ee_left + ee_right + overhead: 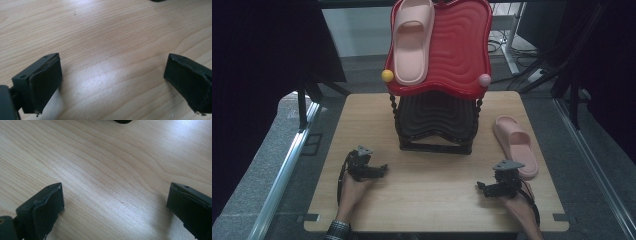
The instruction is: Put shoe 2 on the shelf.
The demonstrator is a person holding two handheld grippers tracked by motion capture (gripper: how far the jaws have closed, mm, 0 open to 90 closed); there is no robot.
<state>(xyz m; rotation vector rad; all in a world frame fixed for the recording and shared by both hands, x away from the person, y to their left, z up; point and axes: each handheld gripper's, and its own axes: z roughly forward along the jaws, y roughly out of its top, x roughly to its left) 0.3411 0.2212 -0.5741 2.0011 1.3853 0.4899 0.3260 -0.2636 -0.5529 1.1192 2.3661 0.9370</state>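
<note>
Left gripper view: your left gripper [112, 80] jaws spread wide, nothing between them, over bare table [105, 37] | right gripper [115, 212] same | one pink slipper [516, 146] on table right, another pink slipper [413, 41] on red tray [462, 45]

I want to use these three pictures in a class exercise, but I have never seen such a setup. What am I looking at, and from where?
A person sits at a wooden table, holding a hand-held gripper in each hand: the left gripper and the right gripper. The high view looks down from above. The other two come from cameras on the grippers, looking along their black fingers at bare wood. Both are open and hold nothing. On the table stands a two-tier rack; one pink slipper lies on its red top tray, another slipper on the table.
</note>
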